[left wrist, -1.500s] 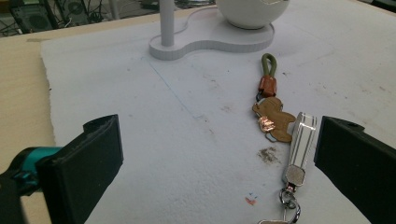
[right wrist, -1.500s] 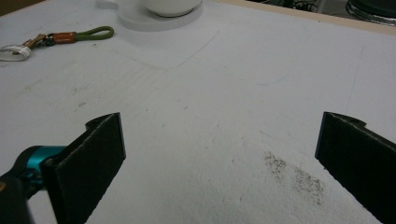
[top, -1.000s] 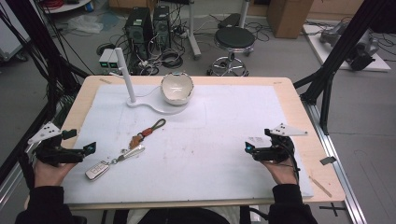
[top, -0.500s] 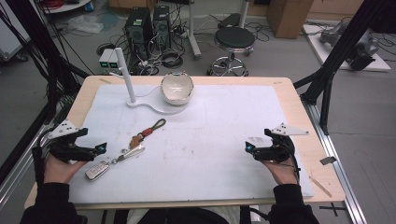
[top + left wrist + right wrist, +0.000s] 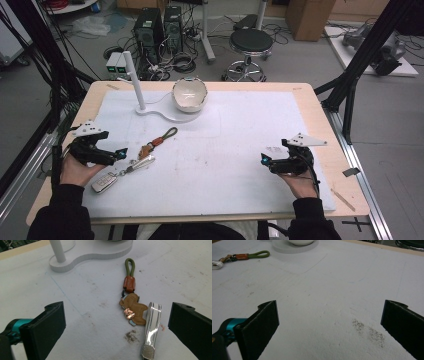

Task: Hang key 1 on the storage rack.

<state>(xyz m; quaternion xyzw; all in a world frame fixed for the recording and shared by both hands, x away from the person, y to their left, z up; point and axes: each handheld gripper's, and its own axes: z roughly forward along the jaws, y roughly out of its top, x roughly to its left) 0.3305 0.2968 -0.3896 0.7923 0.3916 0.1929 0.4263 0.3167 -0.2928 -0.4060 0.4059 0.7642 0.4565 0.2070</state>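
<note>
Keychain [image 5: 150, 150] lies flat on the white mat of the desk [image 5: 235, 200], near its left front: an olive cord loop [image 5: 129, 265] at the far end, a leather clasp, a tan bear-shaped charm [image 5: 133, 307], a shiny metal bar [image 5: 152, 325], and a car key fob [image 5: 104, 182] at the near end. Your left tool [image 5: 116, 155] sits just beside it, jaws spread wide and holding nothing; in the left gripper view the charm and the bar lie between the two black jaws, closer to the right one. That looks like a lineup for a pinch on the middle of the chain, where the flat parts give the jaws something to bite.

Your right tool [image 5: 265, 160] rests well apart on the right side of the desk, also wide and empty, with bare mat in front of it, so it seems parked out of the way.

Beyond the loop stands a white base with an upright peg [image 5: 132, 80] and a white bowl [image 5: 189, 94]; the peg would suit hanging the loop. Nothing lies between the keychain and that stand. Expect the fob to drag behind when you lift.
</note>
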